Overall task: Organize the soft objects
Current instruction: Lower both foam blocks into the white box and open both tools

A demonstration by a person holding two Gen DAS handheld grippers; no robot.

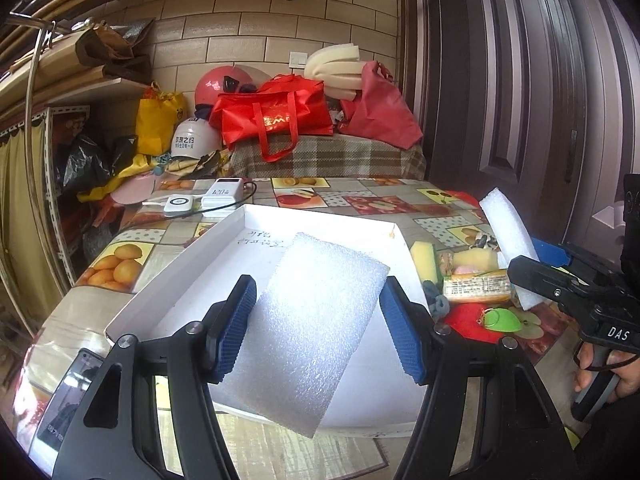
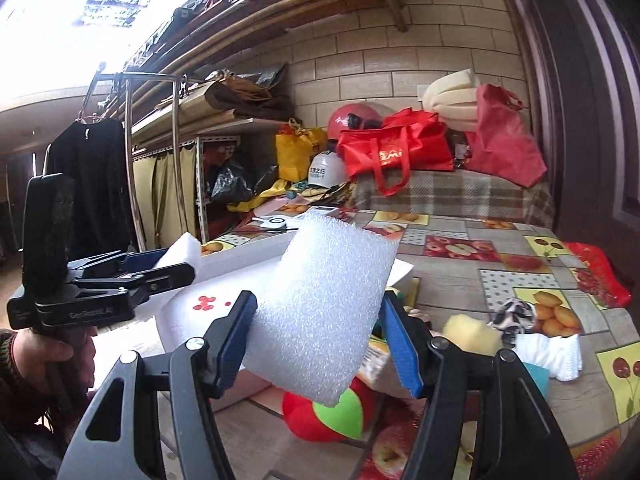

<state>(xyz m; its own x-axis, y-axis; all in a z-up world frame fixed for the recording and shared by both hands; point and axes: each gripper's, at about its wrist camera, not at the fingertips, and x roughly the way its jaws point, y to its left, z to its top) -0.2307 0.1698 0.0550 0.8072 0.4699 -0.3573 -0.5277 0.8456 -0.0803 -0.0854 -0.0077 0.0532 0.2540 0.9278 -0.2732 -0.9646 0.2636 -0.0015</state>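
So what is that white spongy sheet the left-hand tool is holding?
The foam sheet is a white rectangle with a bubbly, pebbled surface, soft packing foam by the look of it. The left gripper pinches it between its blue pads, one on each long edge. It is tilted, held over the shallow white tray, and I cannot tell if its lower corner touches the tray.

A cluttered home storeroom: fruit-print oilcloth table (image 1: 344, 196), red shopping bag (image 1: 276, 118), helmets (image 1: 218, 84) and rolled foam (image 1: 334, 68) beyond its far edge, black garment (image 2: 94, 184) on a rack, tiled wall (image 1: 256, 20).
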